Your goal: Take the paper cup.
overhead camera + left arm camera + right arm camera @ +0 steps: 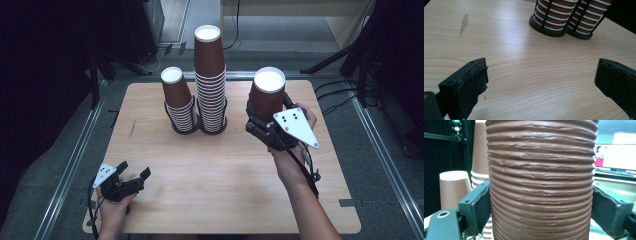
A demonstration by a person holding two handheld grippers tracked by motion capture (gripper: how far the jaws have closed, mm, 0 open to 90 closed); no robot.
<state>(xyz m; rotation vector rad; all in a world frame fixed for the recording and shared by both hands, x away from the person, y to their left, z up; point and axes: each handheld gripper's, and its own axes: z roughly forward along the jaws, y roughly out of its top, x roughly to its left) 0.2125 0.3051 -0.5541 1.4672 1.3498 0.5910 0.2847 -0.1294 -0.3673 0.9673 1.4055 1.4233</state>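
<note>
The right gripper [267, 117] has its jaws clamped on a brown ribbed paper cup [268, 95], one jaw pressed to each side of the cup's wall; the cup stands upside down with its white base up, held above the right part of the tabletop [215, 170], to the right of the two stacks. The right hand [295, 145] reaches forward from the near edge, forearm angled inward, with the grey three-cornered plate on top. The left gripper [134, 179] rests low near the front left corner of the tabletop, its jaws wide apart and holding nothing, the left hand [114, 202] wrapped around it from below. In the high view a short stack of cups [179, 102] and a tall stack of cups [210, 80] stand touching side by side in dark holders at the back middle. The right gripper view brings the cup's [541, 182] horizontal ridges up close between the jaws, with the stacks behind at left. The left gripper view shows bare wood grain between the open jaws, a grey smudge [464, 23] on the tabletop, and the round bases of both holders [560, 31]
</note>
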